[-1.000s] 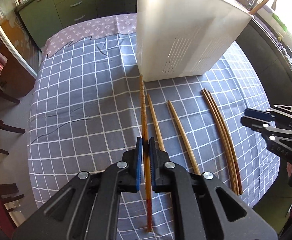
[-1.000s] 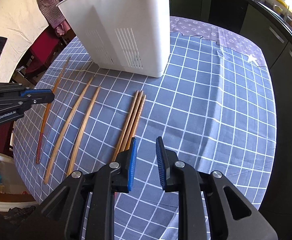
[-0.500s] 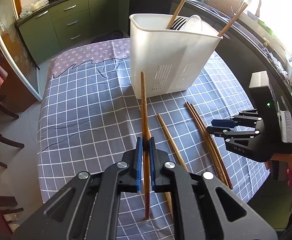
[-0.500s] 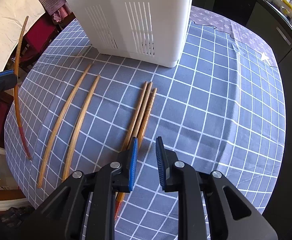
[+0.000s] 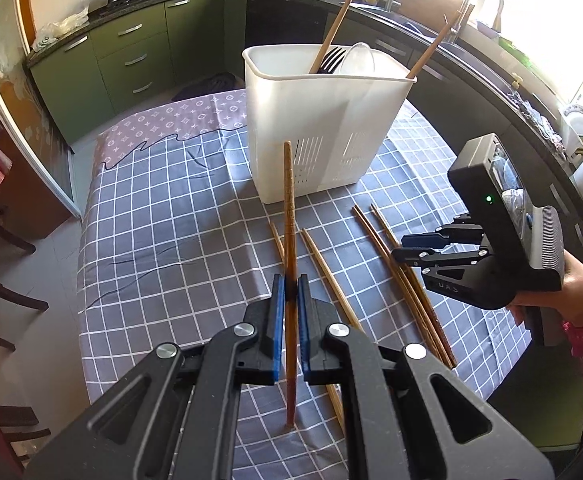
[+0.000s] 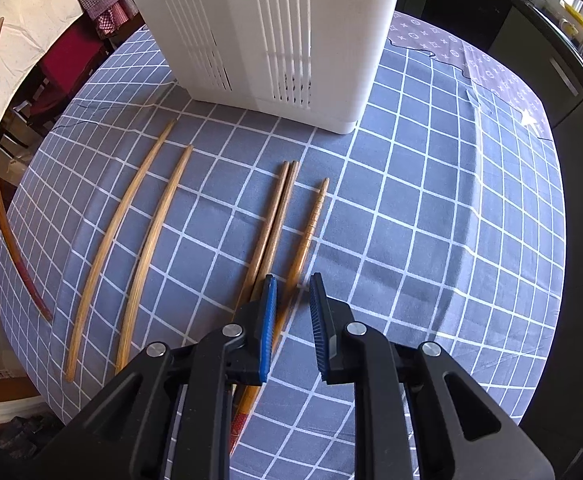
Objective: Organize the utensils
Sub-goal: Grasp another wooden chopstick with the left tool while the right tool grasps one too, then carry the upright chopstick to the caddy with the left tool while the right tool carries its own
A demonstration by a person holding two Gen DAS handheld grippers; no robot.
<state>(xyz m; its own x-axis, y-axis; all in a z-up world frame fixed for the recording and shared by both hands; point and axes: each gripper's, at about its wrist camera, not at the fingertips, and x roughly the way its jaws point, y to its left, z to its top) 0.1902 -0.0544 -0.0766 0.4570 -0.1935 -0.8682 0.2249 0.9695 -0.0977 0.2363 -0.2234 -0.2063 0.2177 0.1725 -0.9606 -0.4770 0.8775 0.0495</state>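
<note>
chopsticks (image 6: 147, 240) on table (image 6: 431, 220), before utensil holder (image 6: 275, 36)

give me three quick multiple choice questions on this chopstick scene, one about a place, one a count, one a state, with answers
1. Where does the white utensil holder stand?
A. on the checked tablecloth
B. on the kitchen counter
C. on a chair

2. How many chopsticks lie flat on the cloth in the right wrist view?
A. two
B. five
C. eight

3. What is the left gripper doing?
A. open over bare cloth
B. shut on a dark chopstick
C. shut on a fork

Answers
1. A: the holder's base sits on the grid-patterned cloth that covers the table.
2. B: two pale chopsticks lie to the left and three darker chopsticks lie near the right gripper.
3. B: its blue-padded jaws press on the stick from both sides.
</note>
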